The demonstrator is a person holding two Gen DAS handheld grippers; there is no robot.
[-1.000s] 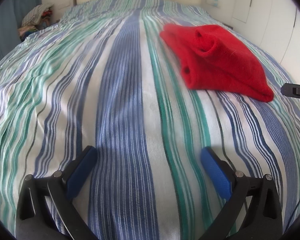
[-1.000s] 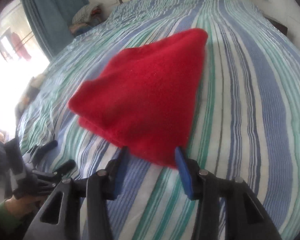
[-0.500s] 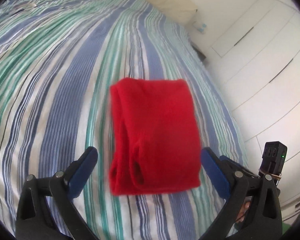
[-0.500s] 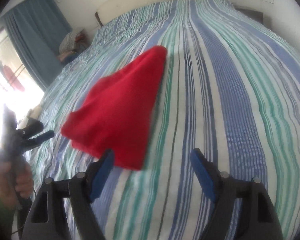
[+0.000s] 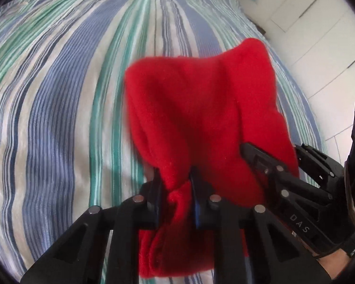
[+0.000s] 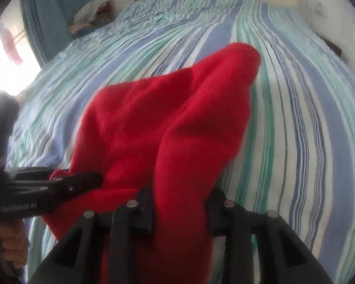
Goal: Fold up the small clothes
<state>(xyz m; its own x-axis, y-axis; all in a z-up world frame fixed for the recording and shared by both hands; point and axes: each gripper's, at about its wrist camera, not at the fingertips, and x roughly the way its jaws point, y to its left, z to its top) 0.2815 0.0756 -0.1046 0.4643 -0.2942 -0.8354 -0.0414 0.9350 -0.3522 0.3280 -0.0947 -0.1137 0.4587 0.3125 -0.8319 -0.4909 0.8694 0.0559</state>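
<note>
Striped bedding (image 5: pixel 59 123) in blue, green and white covers a bed that fills both views; white cabinet doors (image 5: pixel 319 47) stand beyond its far side. On this cover lies a folded red knit garment (image 5: pixel 201 108), its near edge lifted off the bedding.

The left gripper (image 5: pixel 176 184) has its jaws closing, with a bunched fold of the near edge clamped between the blue pads. The right gripper (image 6: pixel 181 206) also has its jaws closing, and a thicker fold of the same edge fills the gap between its fingers. In the left wrist view the right gripper enters from the right, its fingertips touching the fabric just beside the left grip.

A blue curtain (image 6: pixel 49 23) hangs at the upper left of the right wrist view, with a pile of clothes (image 6: pixel 90 16) beside the bed's far corner.
</note>
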